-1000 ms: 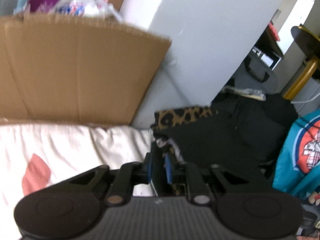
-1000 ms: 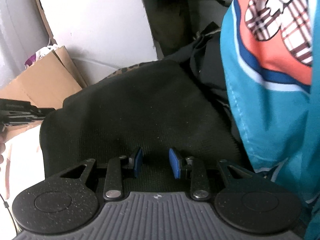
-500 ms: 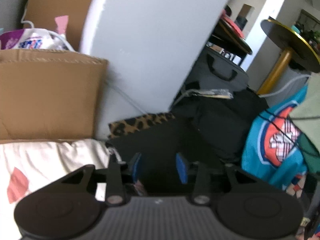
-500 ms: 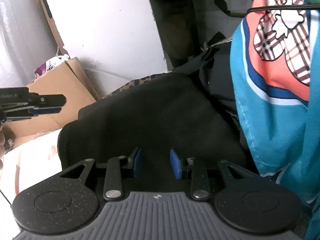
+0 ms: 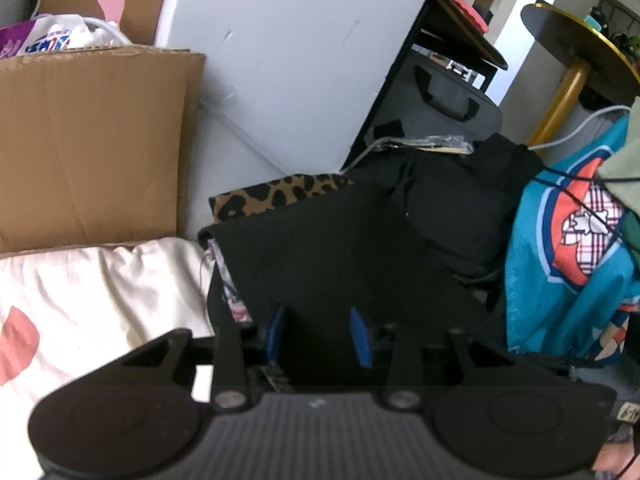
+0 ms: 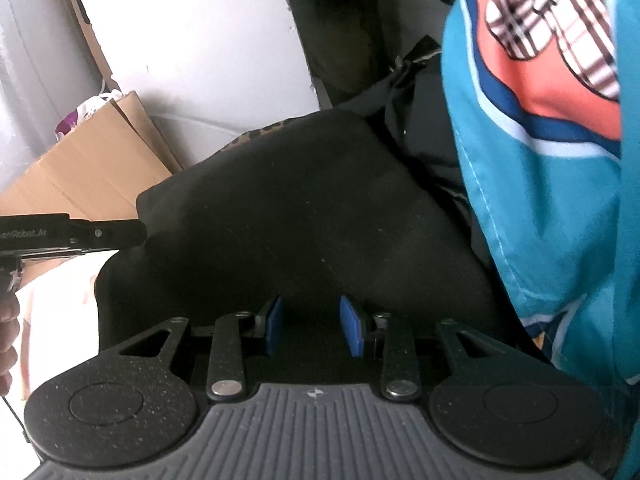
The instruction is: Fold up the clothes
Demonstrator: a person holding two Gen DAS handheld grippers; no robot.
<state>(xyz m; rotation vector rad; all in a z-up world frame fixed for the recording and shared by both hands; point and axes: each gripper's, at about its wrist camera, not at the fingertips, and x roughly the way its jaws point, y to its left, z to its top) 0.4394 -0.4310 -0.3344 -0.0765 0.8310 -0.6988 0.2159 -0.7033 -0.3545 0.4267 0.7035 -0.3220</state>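
Both tools stood with jaws apart, holding nothing — the left gripper (image 5: 318, 330) and right gripper (image 6: 312, 326) poised over the folded black garment (image 6: 304, 216), which lay atop the leopard-print piece (image 5: 276, 196). Smoothing or stacking seemed in hand — I couldn't say which.

One folded black garment (image 5: 340, 248), one leopard-print cloth (image 5: 276, 196), one teal jersey with an orange-and-plaid crest (image 5: 568, 264), one brown cardboard box (image 5: 92, 140), one round gold-rimmed table (image 5: 580, 56), two black grippers.
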